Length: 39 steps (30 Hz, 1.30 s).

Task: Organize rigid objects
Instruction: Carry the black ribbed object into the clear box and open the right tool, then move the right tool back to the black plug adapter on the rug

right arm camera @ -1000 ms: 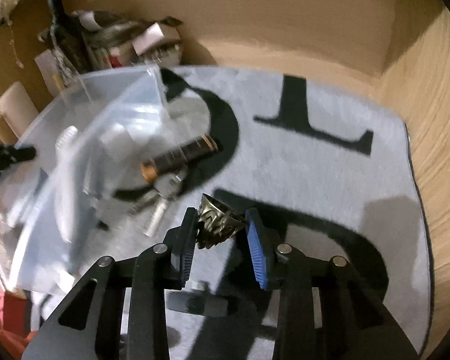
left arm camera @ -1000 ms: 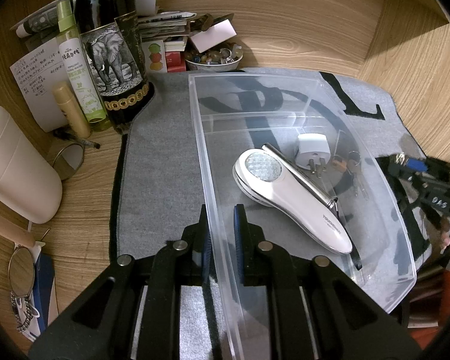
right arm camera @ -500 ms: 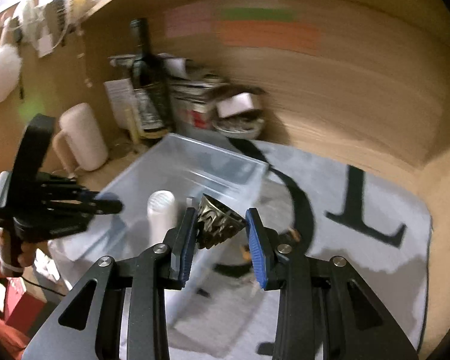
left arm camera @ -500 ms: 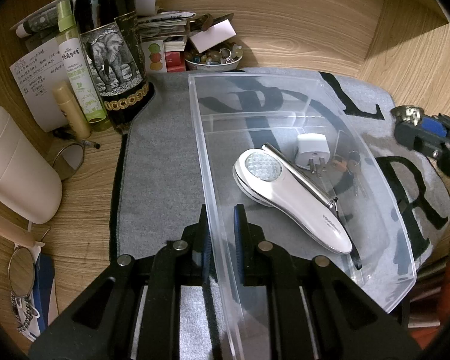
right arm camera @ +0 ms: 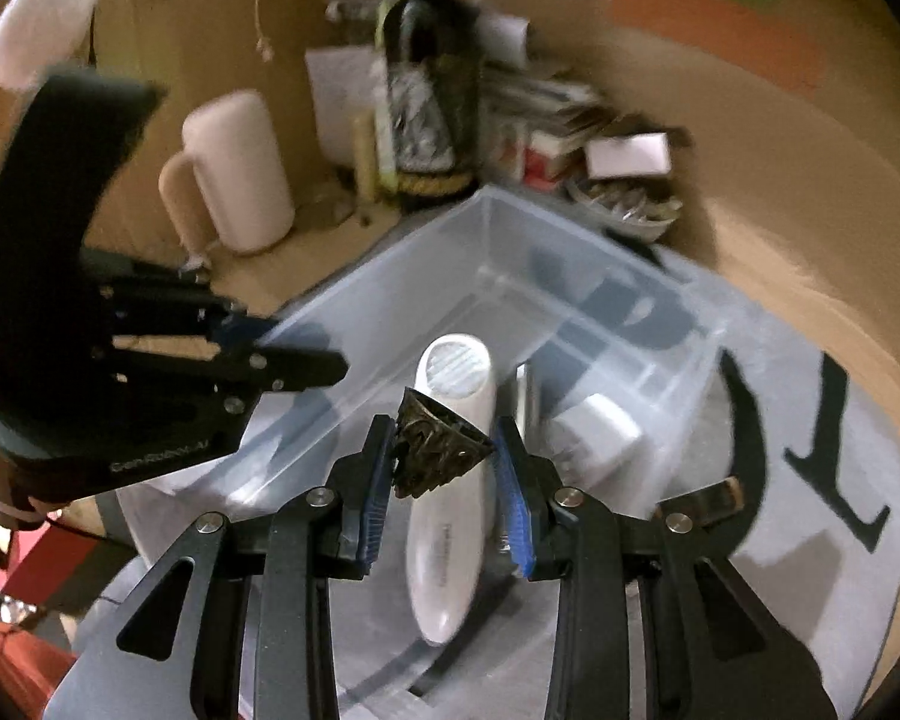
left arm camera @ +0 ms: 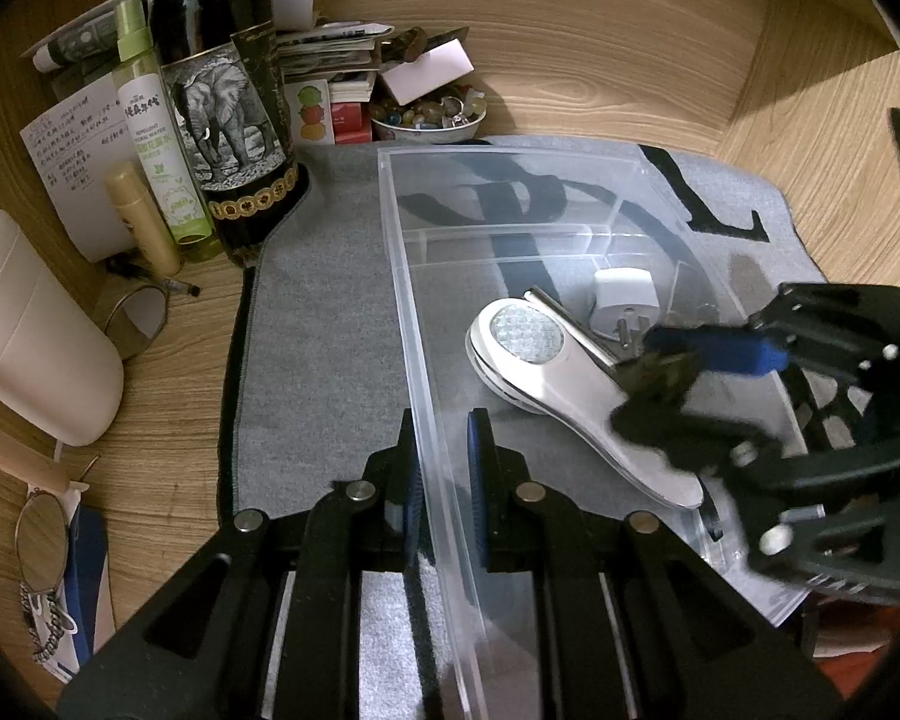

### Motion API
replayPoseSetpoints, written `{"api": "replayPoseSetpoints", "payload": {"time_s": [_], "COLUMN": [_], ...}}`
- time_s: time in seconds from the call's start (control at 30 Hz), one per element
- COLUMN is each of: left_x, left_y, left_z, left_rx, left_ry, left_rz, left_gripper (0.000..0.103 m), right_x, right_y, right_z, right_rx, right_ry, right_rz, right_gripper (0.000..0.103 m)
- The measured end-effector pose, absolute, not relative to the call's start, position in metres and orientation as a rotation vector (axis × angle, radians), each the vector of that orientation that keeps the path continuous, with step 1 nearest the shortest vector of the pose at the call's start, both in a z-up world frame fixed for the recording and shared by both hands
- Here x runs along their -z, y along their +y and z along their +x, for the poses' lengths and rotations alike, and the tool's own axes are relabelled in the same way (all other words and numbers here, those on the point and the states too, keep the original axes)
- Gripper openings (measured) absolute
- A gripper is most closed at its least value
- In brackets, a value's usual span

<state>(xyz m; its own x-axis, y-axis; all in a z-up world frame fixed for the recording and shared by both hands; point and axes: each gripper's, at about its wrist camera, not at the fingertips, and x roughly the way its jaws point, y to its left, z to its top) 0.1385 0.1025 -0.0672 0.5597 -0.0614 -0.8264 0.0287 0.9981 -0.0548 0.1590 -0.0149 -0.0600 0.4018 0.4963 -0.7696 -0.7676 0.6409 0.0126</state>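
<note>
clutter (bottle, bowl) behind bin. left gripper pinches bin wall; right gripper clamps ornament over lengthwise white device.

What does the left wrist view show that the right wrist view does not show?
Only the left wrist view: the left gripper clamped on the bin wall, and a round mirror. Only the right wrist view: the bronze ornament's carved surface, sharp in the right gripper. Both: the clear bin, white handheld device, white plug, dark bottle.
</note>
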Motion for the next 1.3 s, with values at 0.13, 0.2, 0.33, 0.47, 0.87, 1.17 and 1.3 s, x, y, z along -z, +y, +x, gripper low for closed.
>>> {"api": "replayPoseSetpoints", "payload": {"time_s": [0.13, 0.2, 0.33, 0.47, 0.87, 1.17, 1.3], "left_x": [0.066, 0.066, 0.066, 0.066, 0.066, 0.066, 0.067], "left_y": [0.103, 0.103, 0.103, 0.103, 0.103, 0.103, 0.104], "left_z": [0.139, 0.139, 0.139, 0.139, 0.138, 0.138, 0.139], "left_rx": [0.056, 0.056, 0.055, 0.056, 0.055, 0.055, 0.059], "left_ry": [0.974, 0.974, 0.973, 0.974, 0.973, 0.972, 0.971], "left_rz": [-0.043, -0.044, -0.042, -0.046, -0.045, -0.047, -0.058], "left_gripper": [0.012, 0.012, 0.012, 0.012, 0.012, 0.012, 0.012], "right_x": [0.07, 0.074, 0.077, 0.079, 0.053, 0.036, 0.033], "right_y": [-0.004, -0.001, 0.001, -0.001, -0.025, -0.062, -0.079], "right_z": [0.16, 0.161, 0.162, 0.164, 0.154, 0.152, 0.152], "right_rx": [-0.845, -0.851, -0.848, -0.836, -0.781, -0.697, -0.664], "right_ry": [0.872, 0.891, 0.91, 0.925, 0.825, 0.775, 0.773], "right_rz": [-0.408, -0.416, -0.42, -0.418, -0.368, -0.315, -0.296], "right_gripper": [0.03, 0.03, 0.03, 0.031, 0.052, 0.052, 0.053]}}
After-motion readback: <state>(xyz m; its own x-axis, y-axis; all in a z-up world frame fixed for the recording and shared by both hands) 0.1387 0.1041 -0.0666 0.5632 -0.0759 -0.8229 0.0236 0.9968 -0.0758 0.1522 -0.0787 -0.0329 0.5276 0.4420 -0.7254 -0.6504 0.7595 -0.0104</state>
